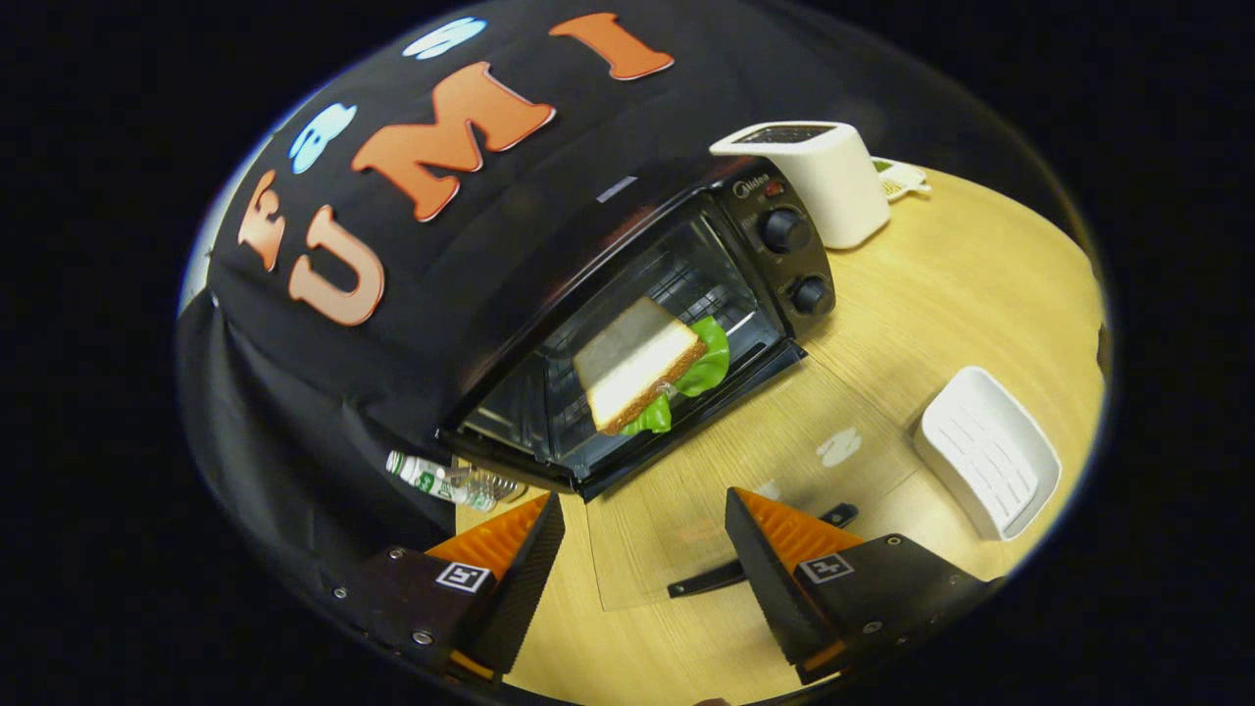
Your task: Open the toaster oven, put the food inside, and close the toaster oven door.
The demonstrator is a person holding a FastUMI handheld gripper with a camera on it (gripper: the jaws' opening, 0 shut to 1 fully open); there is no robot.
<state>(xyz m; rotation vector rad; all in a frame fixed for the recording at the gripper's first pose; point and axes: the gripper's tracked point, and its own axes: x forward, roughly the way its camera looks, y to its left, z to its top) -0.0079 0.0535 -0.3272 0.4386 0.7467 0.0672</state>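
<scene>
Gripper (642, 549) fingers spread wide apart, nothing btwn them, hovering over wooden table (961, 294). Toaster oven (677, 304) beyond fingers, glass door (765, 471) folded down flat on the table, its handle (760, 564) near the right finger. Sandwich (642, 363) w/ lettuce sits inside oven on rack. White toaster (814, 176) just beside oven; white tray (985, 451) & plastic bottle (446, 480) on either side.

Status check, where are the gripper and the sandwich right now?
Gripper open, holding nothing. Sandwich inside toaster oven, beyond the fingers. Glass door down flat, between the fingers and oven.
</scene>
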